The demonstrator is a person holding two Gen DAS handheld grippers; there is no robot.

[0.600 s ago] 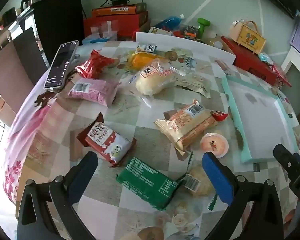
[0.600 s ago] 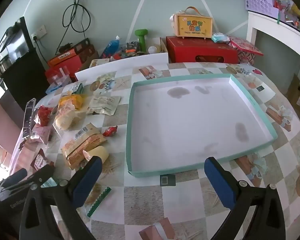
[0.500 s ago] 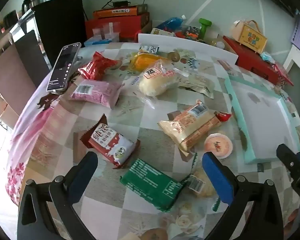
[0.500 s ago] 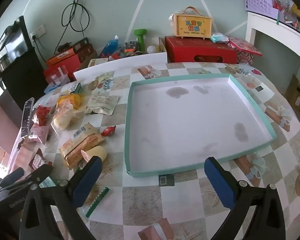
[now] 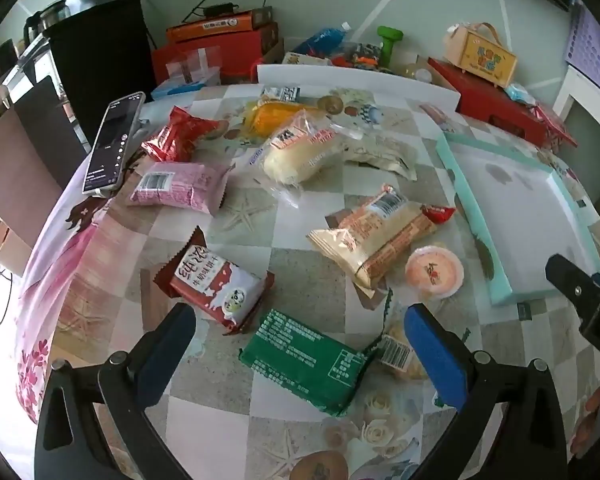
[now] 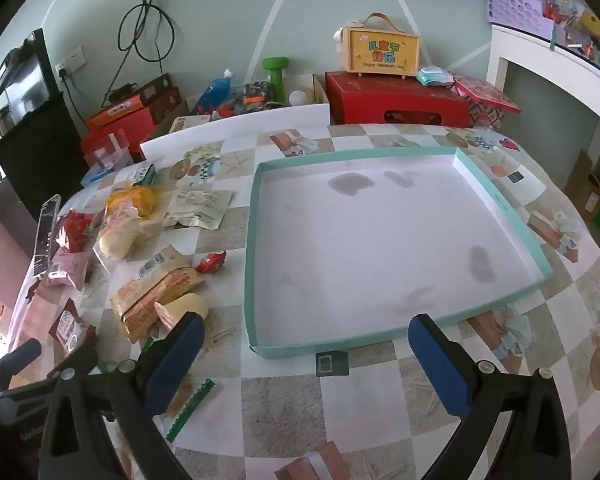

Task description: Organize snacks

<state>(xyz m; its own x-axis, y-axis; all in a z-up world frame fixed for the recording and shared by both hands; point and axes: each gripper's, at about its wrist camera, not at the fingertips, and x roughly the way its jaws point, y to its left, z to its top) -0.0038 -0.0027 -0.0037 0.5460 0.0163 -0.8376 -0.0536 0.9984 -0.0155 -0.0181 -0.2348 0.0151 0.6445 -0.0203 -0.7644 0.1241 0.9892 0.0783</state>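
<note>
The left gripper [image 5: 300, 344] hangs over the near side of the table with its blue pads spread wide and nothing between them. Right under that gap lies the green snack packet [image 5: 306, 360], flat and face down, tilted across the checkered tablecloth [image 5: 300, 268] — closer to the right pad than to the left. Just beyond the left pad sits the red-and-white milk biscuit packet [image 5: 216, 280], and tucked beside the right pad is a small clear-wrapped snack with a barcode [image 5: 396, 354], touching the green packet's corner. Farther out, the beige cracker packet [image 5: 374, 236] lies near the round jelly cup [image 5: 434, 272], with a little red candy [image 5: 438, 213] at its far end. Beyond those, well apart from the claw, are the pink packet [image 5: 178, 186], the shiny red packet [image 5: 178, 138], the bread roll in clear wrap [image 5: 300, 152] and an orange-yellow pack [image 5: 274, 118]. A phone [image 5: 114, 142] is propped at the table's left edge.

The right gripper [image 6: 306, 358] is just as wide and holds nothing. It hovers at the near edge of the teal-rimmed tray [image 6: 256, 240] — the tray's white floor stretches away ahead of it, stained but with no snacks in it. All the snacks sit to the left of the tray.
</note>
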